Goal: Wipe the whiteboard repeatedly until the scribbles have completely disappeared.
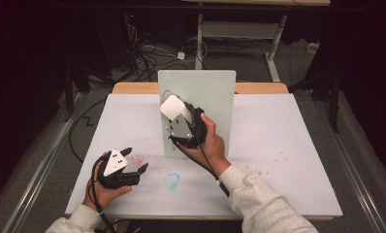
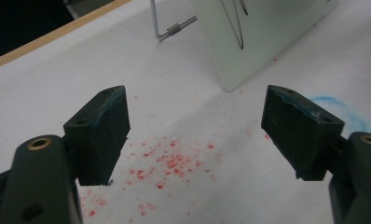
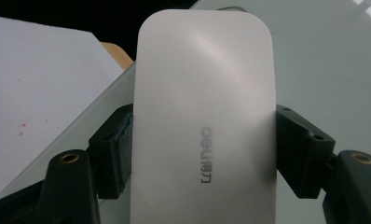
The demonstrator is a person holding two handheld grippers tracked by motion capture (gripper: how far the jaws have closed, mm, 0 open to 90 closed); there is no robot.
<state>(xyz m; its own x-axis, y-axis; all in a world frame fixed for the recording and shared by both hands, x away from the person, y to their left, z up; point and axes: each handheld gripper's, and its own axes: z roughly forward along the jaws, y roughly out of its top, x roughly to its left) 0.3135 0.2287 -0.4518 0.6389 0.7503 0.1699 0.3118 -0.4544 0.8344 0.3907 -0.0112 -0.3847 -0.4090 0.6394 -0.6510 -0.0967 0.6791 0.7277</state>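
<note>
Partly, the white eraser (image 1: 172, 108) hides the right tongs (image 1: 177, 116) clamping it.

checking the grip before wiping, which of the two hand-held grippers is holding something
The right hand-held gripper: its jaws clamp a white eraser at the whiteboard. The left hand-held gripper is open, empty.

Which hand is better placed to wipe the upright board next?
Right. The right gripper is shut on the white eraser, held up against the whiteboard. The left gripper rests open on the table, apart from the board.
</note>
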